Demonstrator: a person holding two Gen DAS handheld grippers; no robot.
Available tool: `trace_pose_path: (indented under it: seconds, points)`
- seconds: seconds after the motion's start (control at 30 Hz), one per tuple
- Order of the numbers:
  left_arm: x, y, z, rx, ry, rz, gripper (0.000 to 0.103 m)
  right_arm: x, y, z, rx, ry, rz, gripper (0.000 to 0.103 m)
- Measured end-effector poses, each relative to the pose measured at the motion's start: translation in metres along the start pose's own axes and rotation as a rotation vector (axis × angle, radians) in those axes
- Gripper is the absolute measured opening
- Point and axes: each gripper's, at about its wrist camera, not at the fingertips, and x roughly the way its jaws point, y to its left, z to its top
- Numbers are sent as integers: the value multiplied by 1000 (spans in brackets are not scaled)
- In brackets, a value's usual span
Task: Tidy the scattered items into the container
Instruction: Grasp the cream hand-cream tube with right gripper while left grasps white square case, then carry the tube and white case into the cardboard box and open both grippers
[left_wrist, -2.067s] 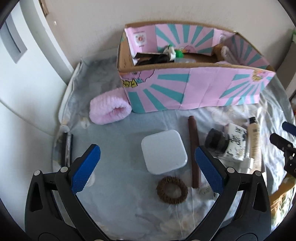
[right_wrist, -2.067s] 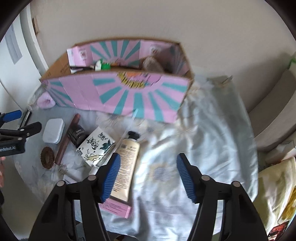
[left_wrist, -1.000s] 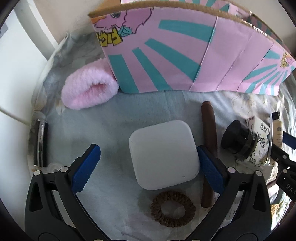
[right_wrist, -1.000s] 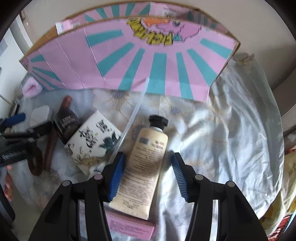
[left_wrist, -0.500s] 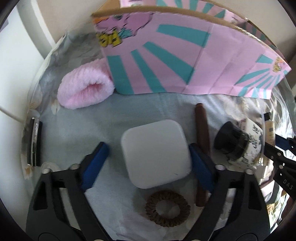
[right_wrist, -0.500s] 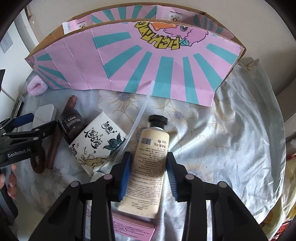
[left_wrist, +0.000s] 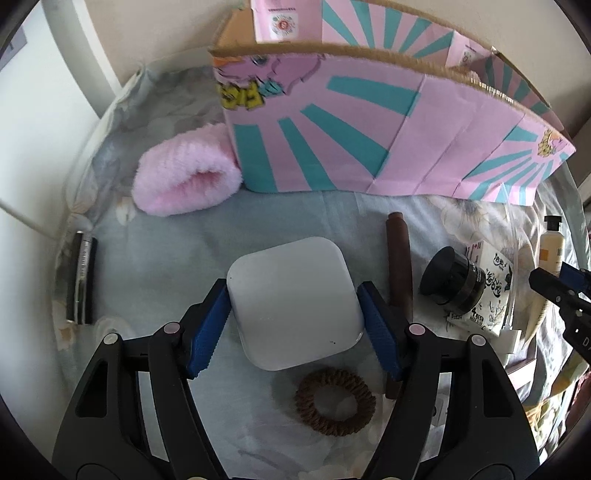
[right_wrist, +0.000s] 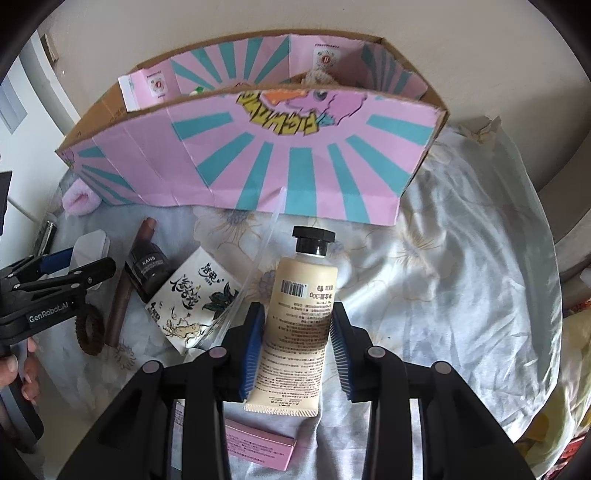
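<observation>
My left gripper (left_wrist: 293, 325) is shut on a white square case (left_wrist: 293, 301), its blue pads touching both sides. My right gripper (right_wrist: 297, 338) is shut on a cream hand-cream tube (right_wrist: 295, 325) with a black cap, lifted a little off the cloth. The pink-and-teal cardboard box (left_wrist: 369, 147) stands behind, open at the top; it also shows in the right wrist view (right_wrist: 258, 162) with some items inside. The left gripper (right_wrist: 59, 273) shows at the left of the right wrist view, the right gripper (left_wrist: 554, 284) at the right edge of the left wrist view.
On the pale cloth lie a fluffy pink band (left_wrist: 184, 181), a brown stick (left_wrist: 399, 269), a brown hair tie (left_wrist: 334, 402), a black jar (left_wrist: 452, 282), a printed white packet (right_wrist: 195, 299), a pink flat box (right_wrist: 258, 446) and a dark pen (left_wrist: 83, 277). Wall behind.
Both grippers came down from above onto their items and closed: the left on the white case, the right on the cream tube. Both views have since risen slightly.
</observation>
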Motion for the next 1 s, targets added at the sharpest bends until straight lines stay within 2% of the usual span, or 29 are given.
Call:
trace_pose_path:
  seconds: [0.1, 0.17, 0.33, 0.4, 0.47, 0.6, 0.73, 0.9, 1.0]
  points:
    - [-9, 4, 2, -7, -14, 4, 68, -6, -5, -1, 18, -11, 8, 33]
    - [-14, 8, 22, -5, -25, 4, 67, -10, -9, -2, 31, -19, 11, 32]
    - [-35, 1, 31, 8, -66, 9, 67, -21, -16, -4, 44, -32, 14, 31]
    - [-38, -14, 44, 17, -78, 16, 67, -26, -13, 8, 47, -38, 16, 31]
    - [-47, -18, 50, 31, -98, 19, 67, -28, 7, 22, 44, -44, 17, 31]
    - [-61, -23, 69, 47, -130, 23, 67, -46, -14, 28, 25, -75, 22, 30]
    - [-94, -38, 83, 69, -180, 39, 67, -78, -8, 60, -10, -140, 47, 30]
    - [-112, -53, 132, 121, -257, 78, 67, -104, 2, 113, -78, -248, 62, 30]
    - [-108, -60, 161, 136, -273, 95, 67, -111, 12, 142, -123, -298, 56, 30]
